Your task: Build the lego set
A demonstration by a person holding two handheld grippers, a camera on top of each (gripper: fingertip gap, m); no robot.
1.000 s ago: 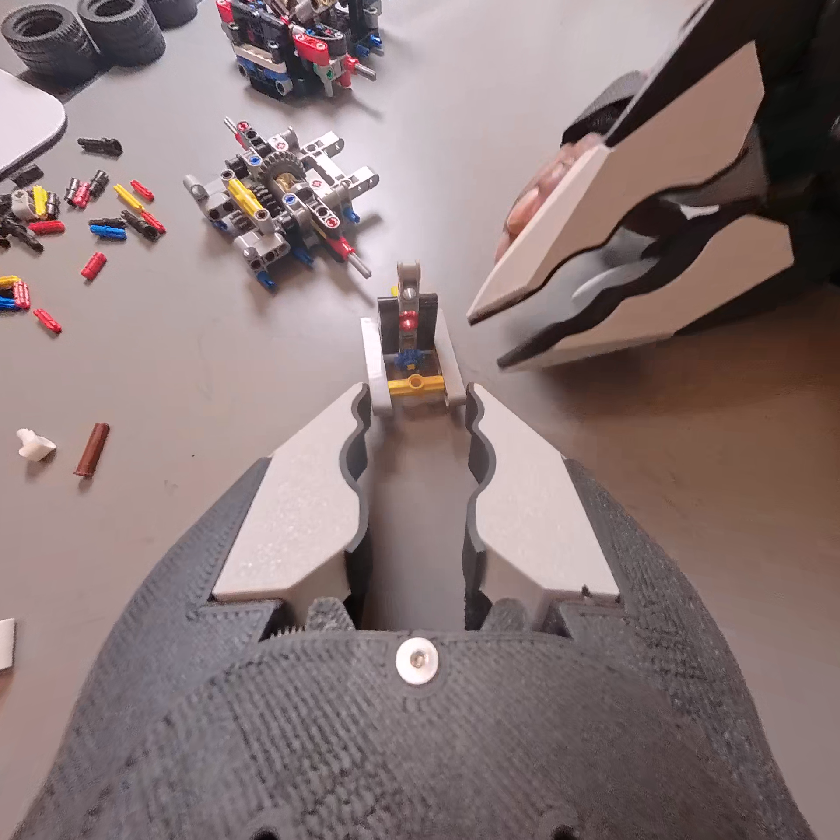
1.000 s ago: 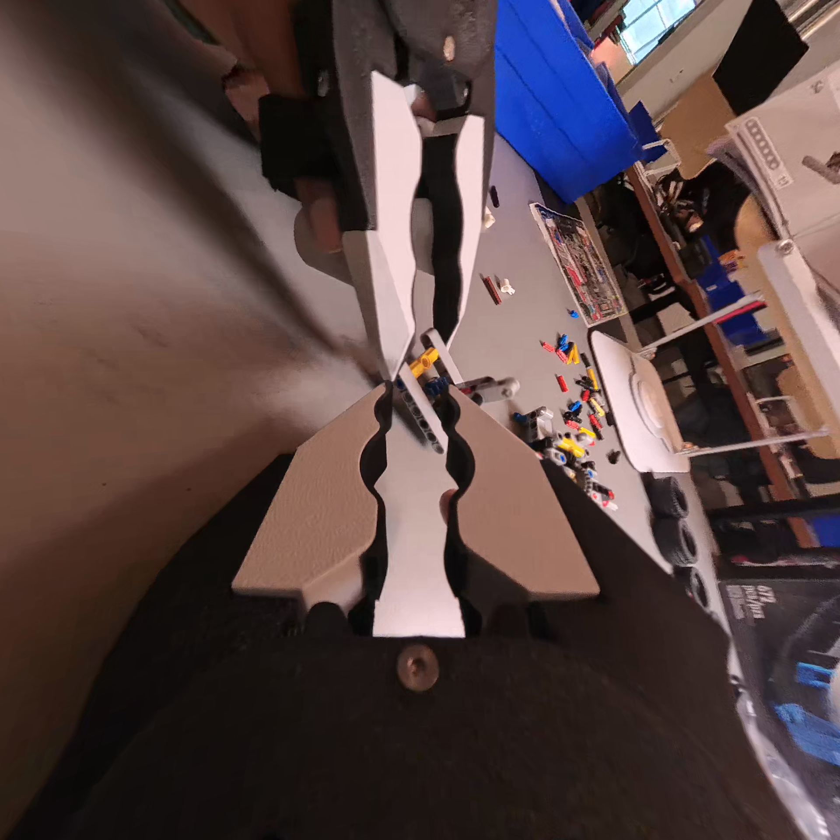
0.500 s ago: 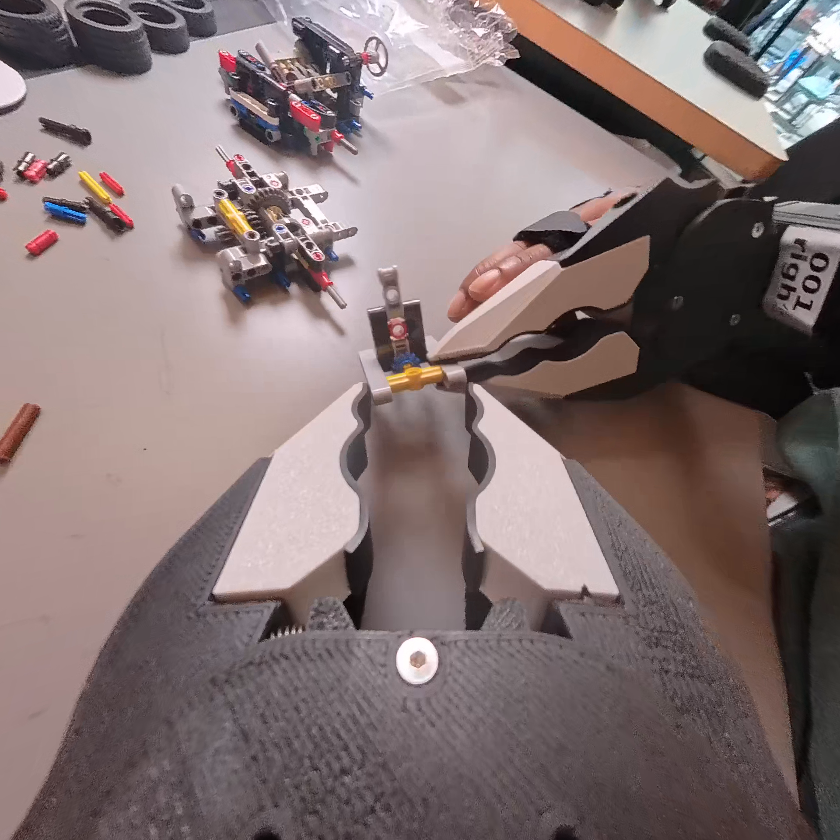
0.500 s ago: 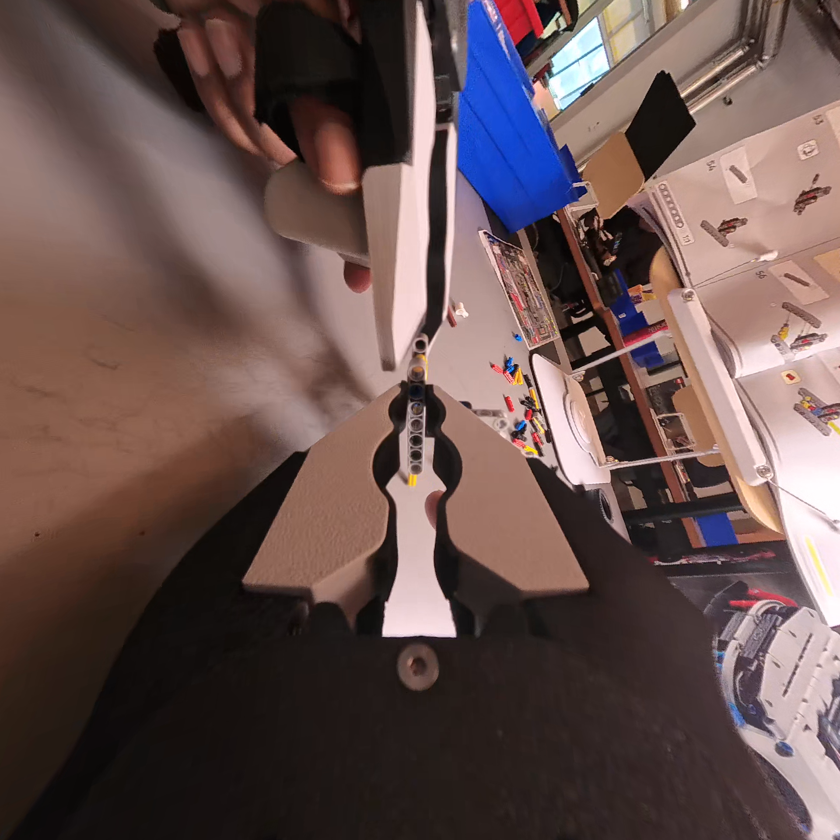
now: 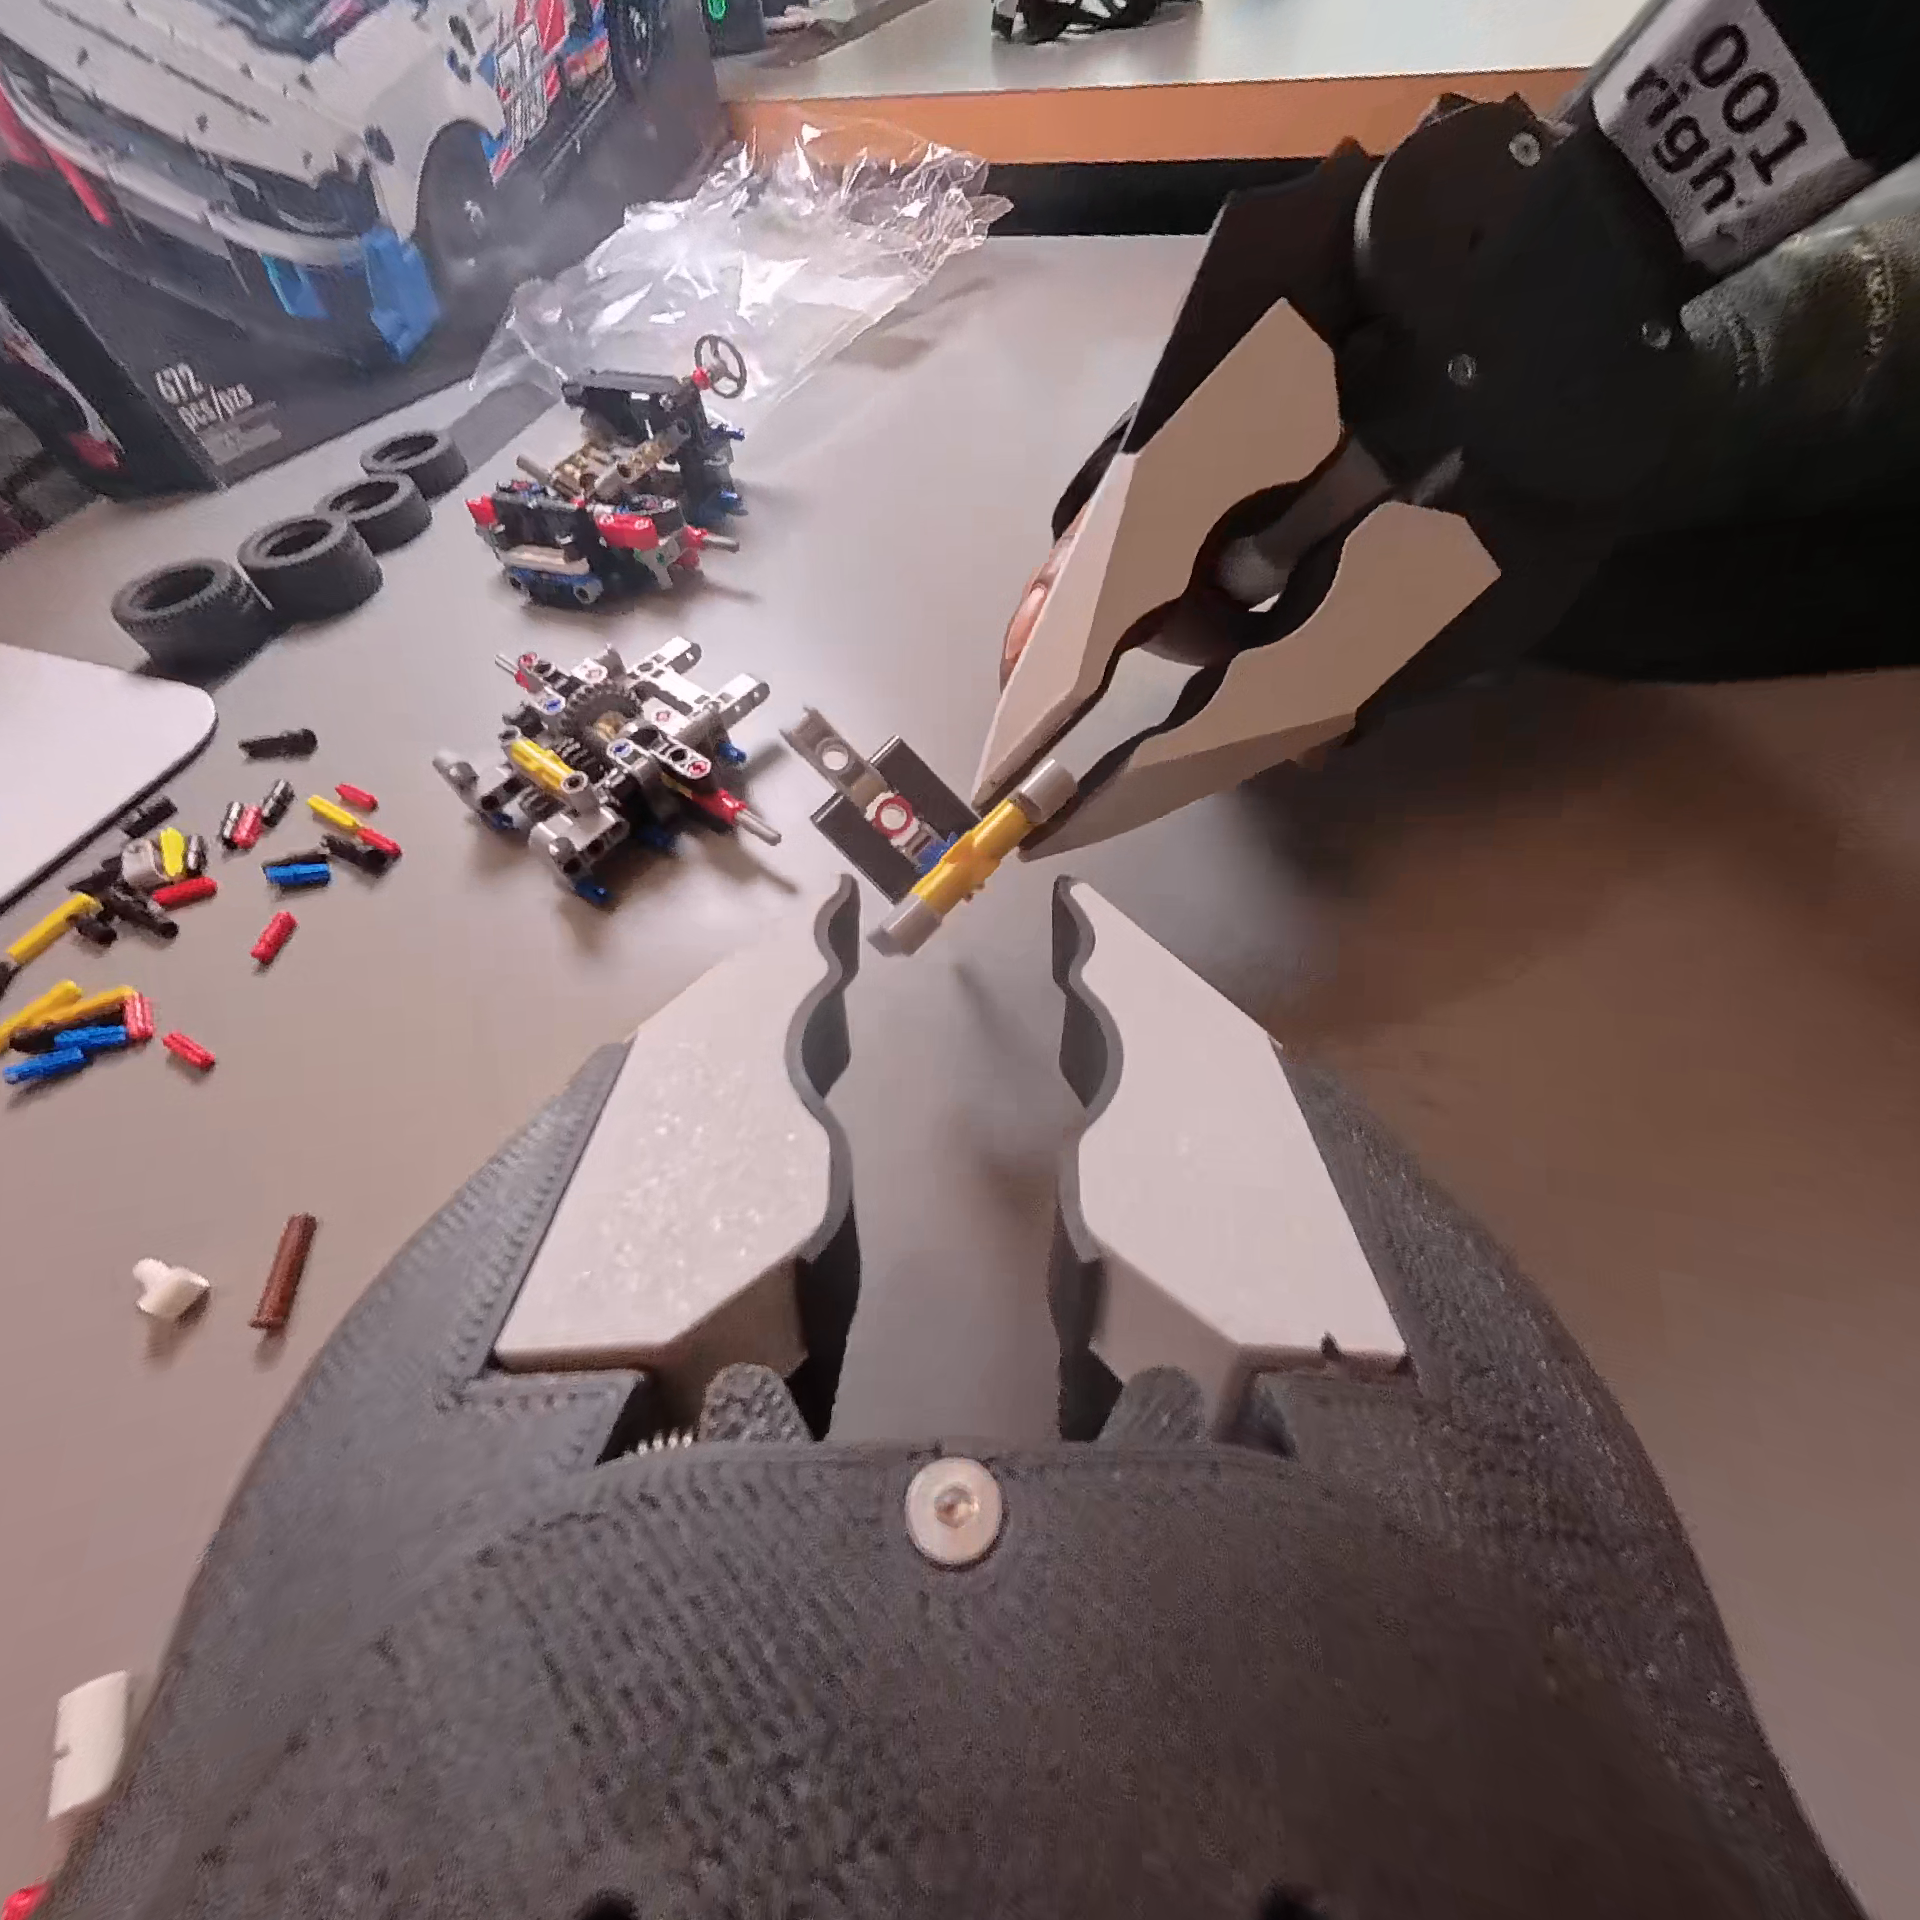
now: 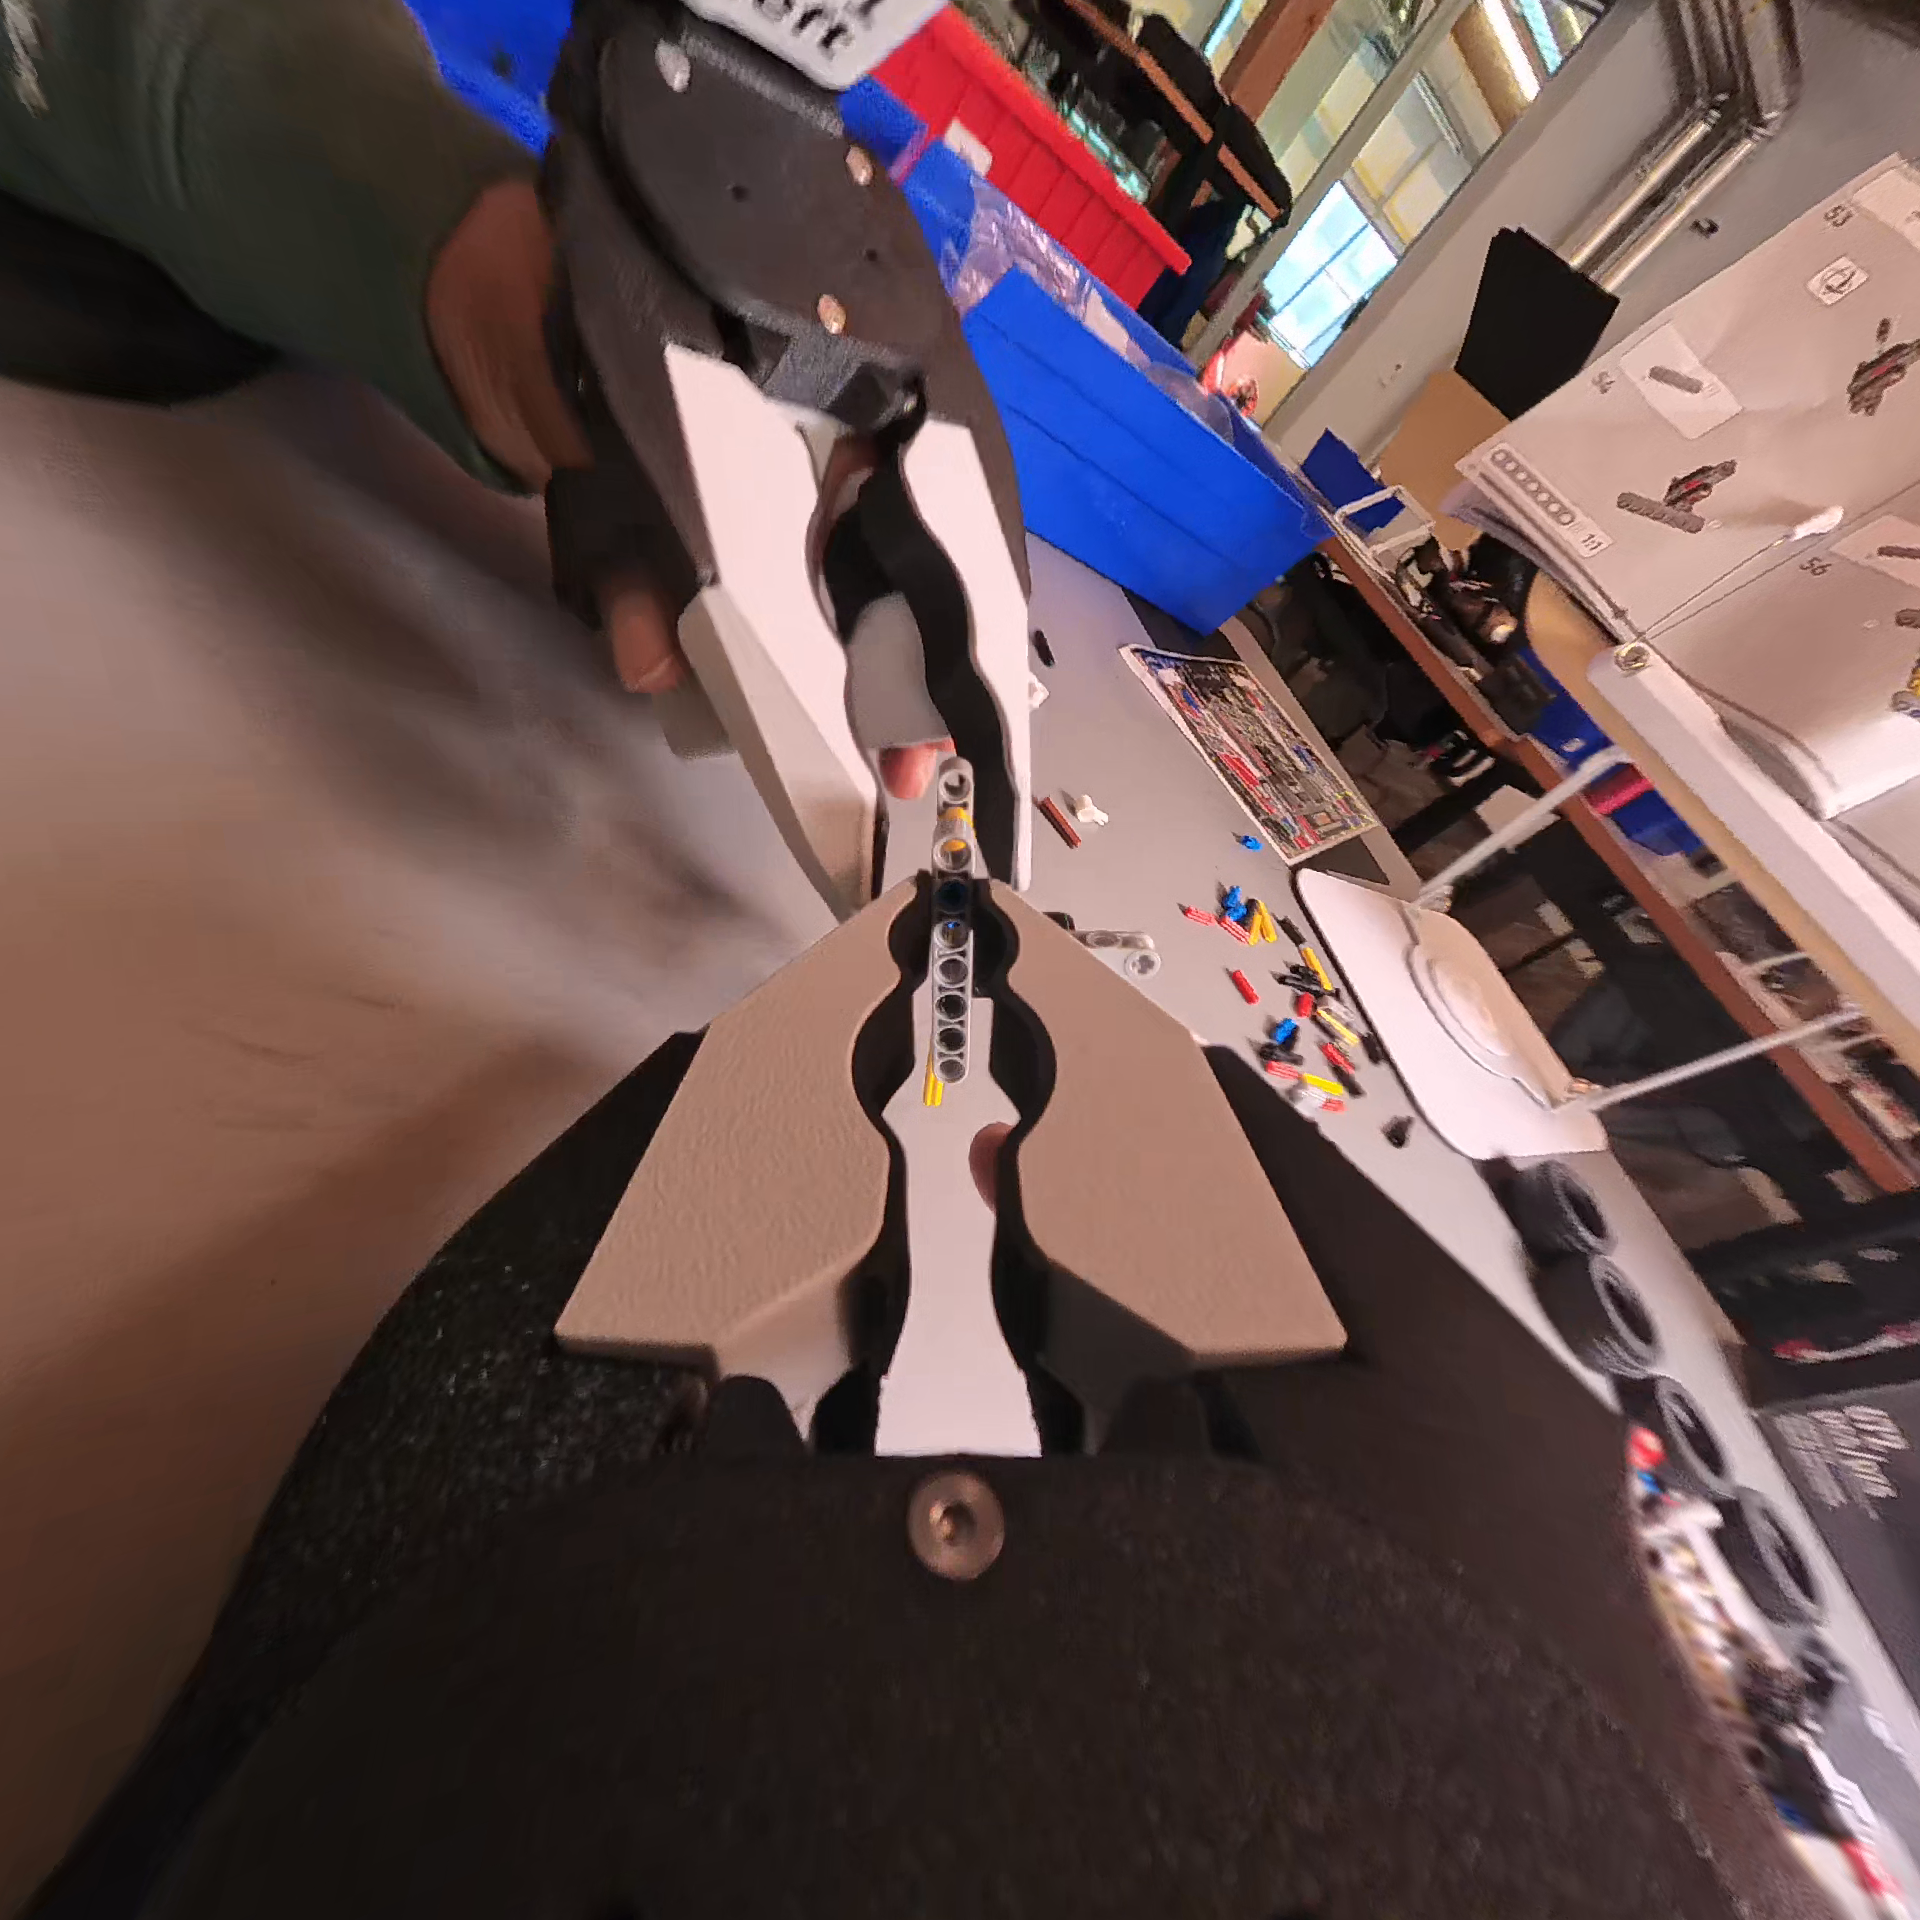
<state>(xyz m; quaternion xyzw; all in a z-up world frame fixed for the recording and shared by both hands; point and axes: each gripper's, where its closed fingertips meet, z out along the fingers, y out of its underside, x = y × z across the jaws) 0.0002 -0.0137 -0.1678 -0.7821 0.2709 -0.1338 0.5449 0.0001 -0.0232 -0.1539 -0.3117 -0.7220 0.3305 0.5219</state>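
While right tongs [image 5: 1023, 821] pinch small brick assembly [image 5: 935, 842], left tongs [image 5: 956, 904] agape

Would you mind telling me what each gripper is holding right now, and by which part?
The right gripper holds a small brick assembly by one grey side beam, pinched between its fingertips. The left gripper is open and holds nothing.

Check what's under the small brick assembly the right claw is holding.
Bare table with its faint shadow, between the open left claw's fingers. The small brick assembly hangs lifted in the right claw; its underside isn't visible.
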